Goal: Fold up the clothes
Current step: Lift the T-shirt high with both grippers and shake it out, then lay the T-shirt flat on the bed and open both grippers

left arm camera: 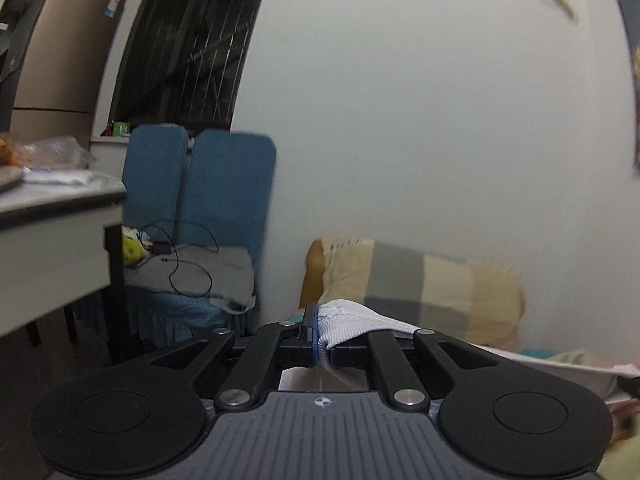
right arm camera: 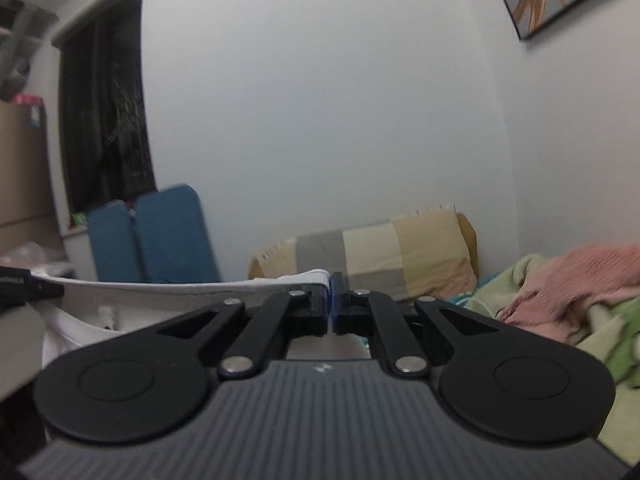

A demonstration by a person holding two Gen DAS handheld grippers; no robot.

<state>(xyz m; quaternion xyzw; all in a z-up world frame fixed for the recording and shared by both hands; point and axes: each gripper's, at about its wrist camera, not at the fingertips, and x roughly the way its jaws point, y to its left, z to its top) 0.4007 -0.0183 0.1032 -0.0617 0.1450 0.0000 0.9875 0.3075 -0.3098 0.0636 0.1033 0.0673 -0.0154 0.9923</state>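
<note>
A white garment with a ribbed hem [left arm camera: 352,320] is pinched in my left gripper [left arm camera: 320,328], which is shut on it; the cloth drapes to the right over the right finger. In the right wrist view the same white garment [right arm camera: 160,286] stretches taut to the left from my right gripper [right arm camera: 332,300], which is shut on its ribbed edge. The far end of that edge meets a black gripper part [right arm camera: 24,284] at the left border. Both grippers are held up level, facing the wall. The garment's lower part hangs below, mostly hidden.
A checked pillow [left arm camera: 420,284] leans against the white wall on the bed. A pink cloth [right arm camera: 580,280] and green blanket [right arm camera: 600,344] lie at right. A blue chair [left arm camera: 200,200] with cables stands left, beside a grey table [left arm camera: 52,216].
</note>
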